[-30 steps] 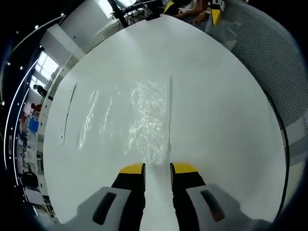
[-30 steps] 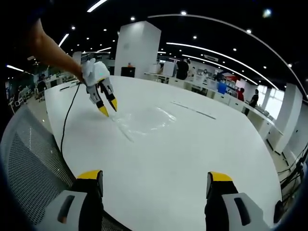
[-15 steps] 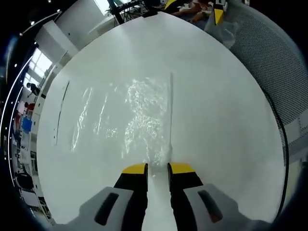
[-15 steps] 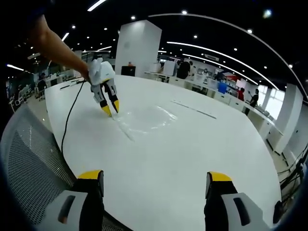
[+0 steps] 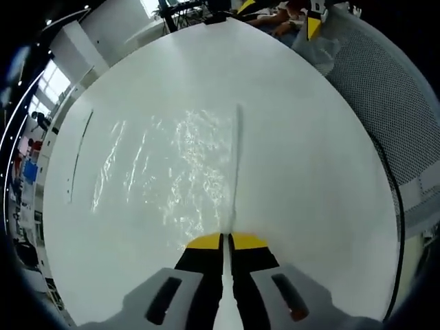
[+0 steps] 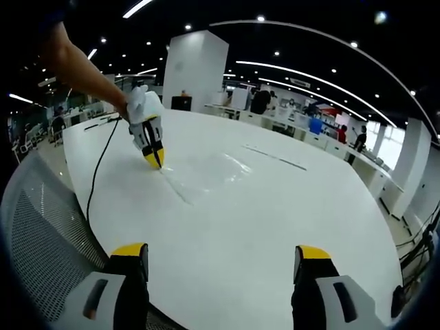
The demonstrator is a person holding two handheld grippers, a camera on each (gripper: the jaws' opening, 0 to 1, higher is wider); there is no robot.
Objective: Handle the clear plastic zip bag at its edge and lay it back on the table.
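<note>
Clear plastic zip bag [image 5: 172, 165] lay flat on the white bench [image 5: 309, 172], spread toward 10–12 o'clock from the left hand-held gripper [image 5: 226, 237] in the left gripper view. Its zip edge ran as a straight ridge from 12 o'clock down into that gripper's yellow tips. Jaws were closed to a thin slit on that edge, so the grasp looked made. In the right gripper view the same gripper [image 6: 154, 158] sat at 10 o'clock, tips down on the bag's [image 6: 206, 173] near corner, a cable [image 6: 96, 168] trailing off it across the bench [image 6: 275, 234].

Right hand-held gripper [image 6: 220, 258] was wide open, holding nothing, hovering over the bench's near rim, well apart from the bag.

Progress, my read: edge pinch done; bag didn't appear lifted, most of it on the bench. Left: handle it by the edge, then lay it back flat and release. A mesh chair back [image 5: 385, 89] sat at 2 o'clock in the left gripper view.
</note>
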